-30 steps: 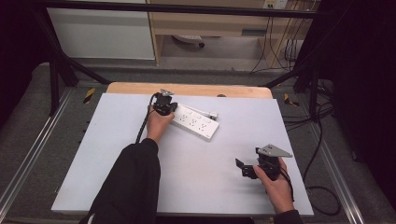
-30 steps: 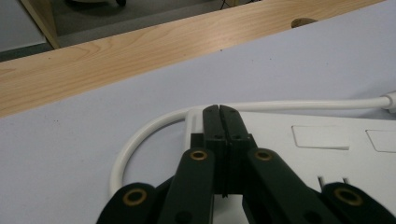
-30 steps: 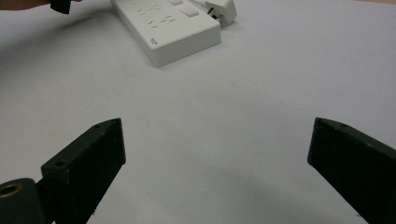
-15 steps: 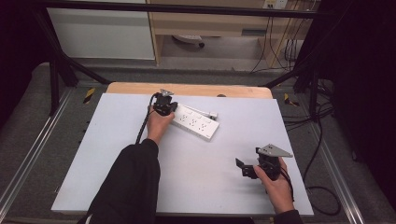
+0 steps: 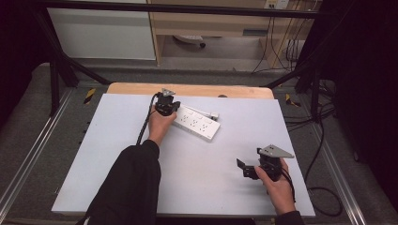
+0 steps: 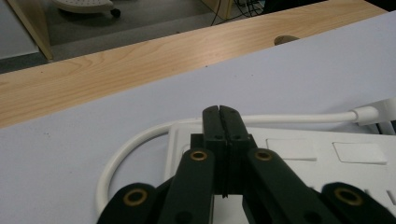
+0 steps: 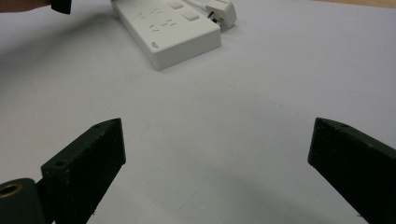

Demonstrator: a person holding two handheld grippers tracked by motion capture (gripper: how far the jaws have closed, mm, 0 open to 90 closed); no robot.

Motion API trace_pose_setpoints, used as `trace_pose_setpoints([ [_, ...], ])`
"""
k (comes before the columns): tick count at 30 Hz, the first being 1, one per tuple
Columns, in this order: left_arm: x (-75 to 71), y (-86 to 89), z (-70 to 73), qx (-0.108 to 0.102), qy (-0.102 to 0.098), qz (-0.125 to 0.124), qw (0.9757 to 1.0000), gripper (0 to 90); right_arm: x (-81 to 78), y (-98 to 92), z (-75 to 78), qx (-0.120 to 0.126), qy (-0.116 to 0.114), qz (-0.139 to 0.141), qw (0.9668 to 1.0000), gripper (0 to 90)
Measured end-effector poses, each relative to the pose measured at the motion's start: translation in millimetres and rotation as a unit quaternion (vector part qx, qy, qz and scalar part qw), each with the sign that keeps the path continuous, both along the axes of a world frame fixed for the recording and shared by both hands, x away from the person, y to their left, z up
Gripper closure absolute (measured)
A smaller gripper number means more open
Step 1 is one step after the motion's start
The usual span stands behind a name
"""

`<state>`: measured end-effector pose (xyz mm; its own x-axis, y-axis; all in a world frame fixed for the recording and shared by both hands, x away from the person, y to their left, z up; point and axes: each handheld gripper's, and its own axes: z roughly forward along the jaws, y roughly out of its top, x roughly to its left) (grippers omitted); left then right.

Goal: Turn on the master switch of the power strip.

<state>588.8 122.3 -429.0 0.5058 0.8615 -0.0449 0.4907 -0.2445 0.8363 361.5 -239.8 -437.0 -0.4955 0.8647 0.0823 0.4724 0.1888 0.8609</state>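
Note:
A white power strip (image 5: pixel 197 123) lies on the pale table top (image 5: pixel 117 140), its white cable (image 6: pixel 121 154) looping round its far end to a white plug (image 7: pixel 223 10). My left gripper (image 5: pixel 170 110) rests over the strip's left end (image 6: pixel 289 149), jaws shut with nothing between them. My right gripper (image 5: pixel 245 168) sits at the table's front right, well apart from the strip (image 7: pixel 163 28), jaws wide open and empty (image 7: pixel 217 154).
A wooden board (image 5: pixel 187 89) runs along the table's far edge. Beyond it stand a white cabinet (image 5: pixel 101 33) and a shelf unit with cables (image 5: pixel 281 42). Black frame bars (image 5: pixel 56 70) flank the table.

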Motion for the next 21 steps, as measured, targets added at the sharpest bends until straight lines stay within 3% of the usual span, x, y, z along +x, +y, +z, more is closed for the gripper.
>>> trace_pose_setpoints([
  [12, -7.3, 1.0, 8.8, -0.014, 0.009, -0.009, 0.9998, 90.0, -0.1, 1.5, 0.1, -0.001, -0.001, 0.002, 1.0000, 4.5],
  [21, -19.5, 7.5, 13.4, -0.011, 0.009, -0.015, 0.9998, 90.0, 0.2, 3.4, 0.2, -0.002, -0.001, 0.005, 1.0000, 4.5],
])
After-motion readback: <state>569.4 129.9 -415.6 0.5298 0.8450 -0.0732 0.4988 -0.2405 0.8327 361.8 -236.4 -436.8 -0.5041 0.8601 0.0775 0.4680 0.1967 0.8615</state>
